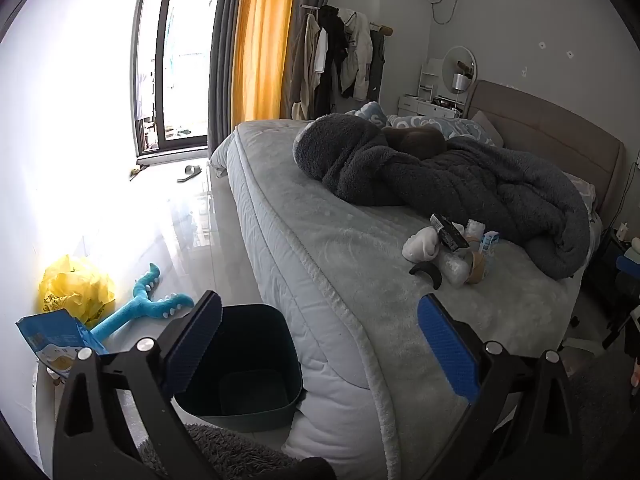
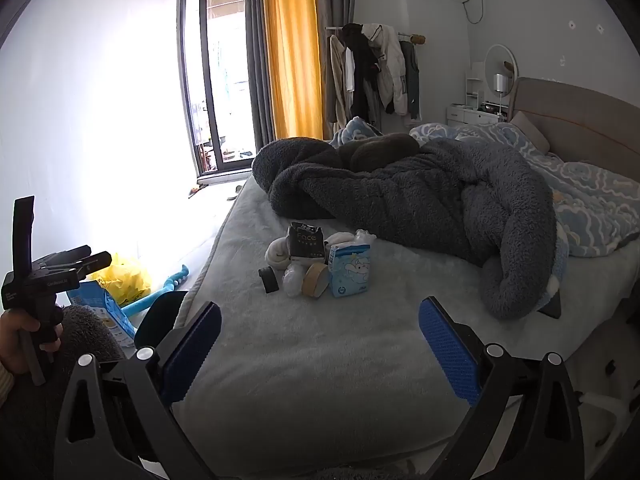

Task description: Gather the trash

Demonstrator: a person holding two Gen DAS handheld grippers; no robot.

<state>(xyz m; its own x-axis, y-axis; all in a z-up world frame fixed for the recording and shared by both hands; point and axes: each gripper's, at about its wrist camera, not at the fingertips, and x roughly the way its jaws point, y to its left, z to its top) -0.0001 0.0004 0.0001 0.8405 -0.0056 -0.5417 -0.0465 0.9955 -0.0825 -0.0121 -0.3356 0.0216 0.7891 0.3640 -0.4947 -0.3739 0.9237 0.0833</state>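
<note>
A small heap of trash lies on the bed: a black "Face" packet (image 2: 306,242), a light blue carton (image 2: 350,270), a brown tape roll (image 2: 315,279), a black curved piece (image 2: 269,278) and white crumpled wads (image 2: 293,280). The left wrist view shows the same heap (image 1: 452,248) at the right. A dark bin (image 1: 244,360) stands on the floor against the bed's side, just beyond my left gripper (image 1: 320,340), which is open and holds nothing. My right gripper (image 2: 320,340) hangs open over the bedspread, well short of the heap.
A rumpled dark grey blanket (image 2: 420,196) lies behind the heap. On the floor by the bin are a yellow bag (image 1: 76,288), a blue packet (image 1: 56,340) and a teal plush toy (image 1: 140,308). A hand holding the left gripper's handle (image 2: 36,300) shows at the left of the right wrist view.
</note>
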